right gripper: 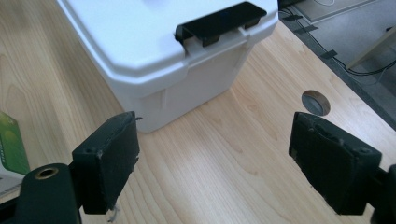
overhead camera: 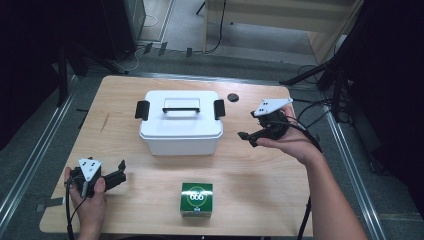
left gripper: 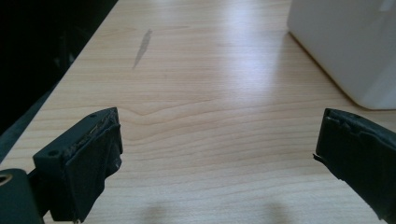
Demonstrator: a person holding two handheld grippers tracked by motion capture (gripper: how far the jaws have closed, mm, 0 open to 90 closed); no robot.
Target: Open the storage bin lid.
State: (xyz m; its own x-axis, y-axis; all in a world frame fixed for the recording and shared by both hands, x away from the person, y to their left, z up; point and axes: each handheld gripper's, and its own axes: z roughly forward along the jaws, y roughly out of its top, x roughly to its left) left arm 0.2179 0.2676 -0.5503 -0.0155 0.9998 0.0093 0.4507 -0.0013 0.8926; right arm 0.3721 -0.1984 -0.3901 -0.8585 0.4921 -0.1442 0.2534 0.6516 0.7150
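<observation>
Closed white latched box [overhead camera: 180,125], mid-table

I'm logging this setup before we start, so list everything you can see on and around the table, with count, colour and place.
White plastic storage box with black handle and black side latches: one, white and black, middle of the table, lid on.
Green square carton printed with 666: one, green and white, near edge of the table, in front of the box.
Round dark grommet hole: one, dark grey, far side of the table, right of the box.
Light wooden table: one, pale wood.
Cables on the floor: several, black, beyond the table.
Left claw: one, black, near left corner, jaws apart, holding nothing.
Right claw: one, black, right of the box, jaws apart, holding nothing.
</observation>
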